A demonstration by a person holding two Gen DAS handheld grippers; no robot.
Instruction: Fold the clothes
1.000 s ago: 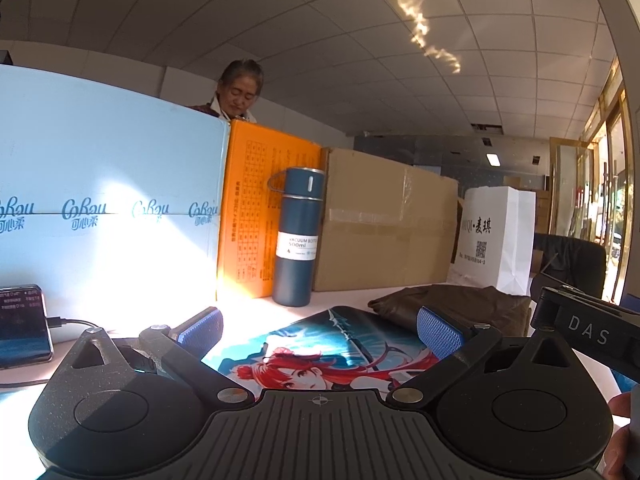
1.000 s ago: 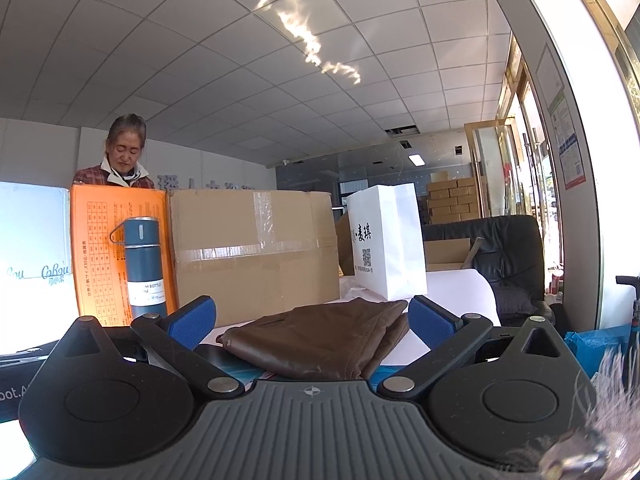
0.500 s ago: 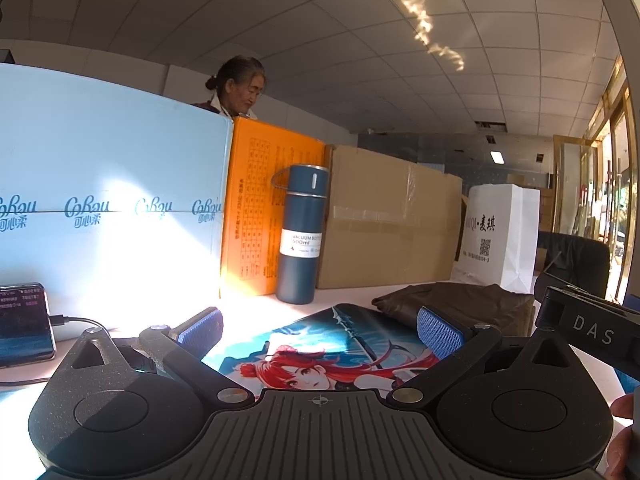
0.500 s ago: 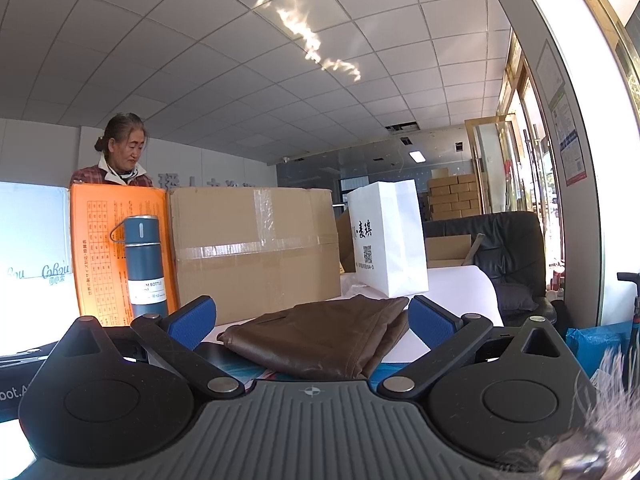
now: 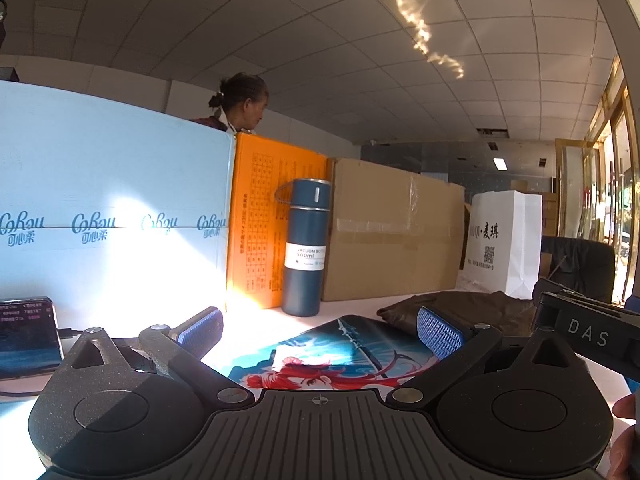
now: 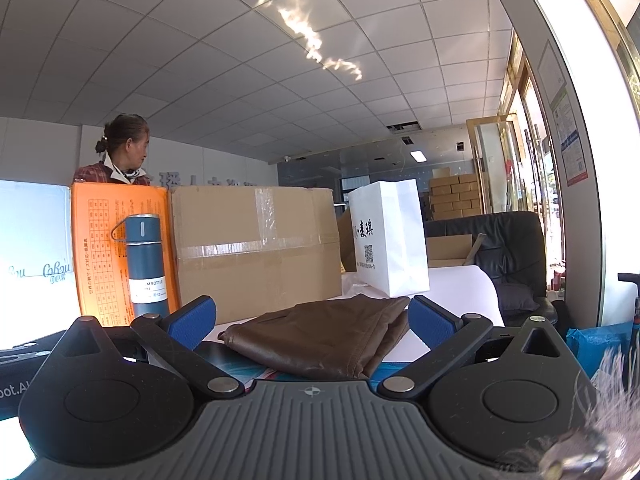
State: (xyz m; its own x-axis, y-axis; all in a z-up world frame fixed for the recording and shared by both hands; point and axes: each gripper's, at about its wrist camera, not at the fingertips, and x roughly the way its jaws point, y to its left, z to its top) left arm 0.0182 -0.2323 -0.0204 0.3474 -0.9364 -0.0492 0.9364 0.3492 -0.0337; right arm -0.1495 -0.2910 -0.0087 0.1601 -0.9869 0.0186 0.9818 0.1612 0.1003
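A brown garment (image 6: 320,340) lies folded in a low heap on the table, partly on a printed anime mat (image 5: 328,356). In the left wrist view the garment (image 5: 472,310) sits at the right, beyond the mat. My right gripper (image 6: 312,322) is open and empty, its blue pads on either side of the garment, just in front of it. My left gripper (image 5: 320,330) is open and empty, low over the mat, left of the garment. The right gripper's body (image 5: 588,330) shows at the right edge of the left wrist view.
A blue vacuum bottle (image 5: 306,248) stands at the back before an orange box (image 5: 260,224), a cardboard box (image 5: 392,236) and a light blue box (image 5: 112,216). A white paper bag (image 5: 504,240) stands back right. A phone (image 5: 26,336) with cable lies left. A person (image 5: 240,104) stands behind.
Both grippers stay open and almost still. The left wrist view has shifted slightly. The person behind the boxes has turned her head to the right.
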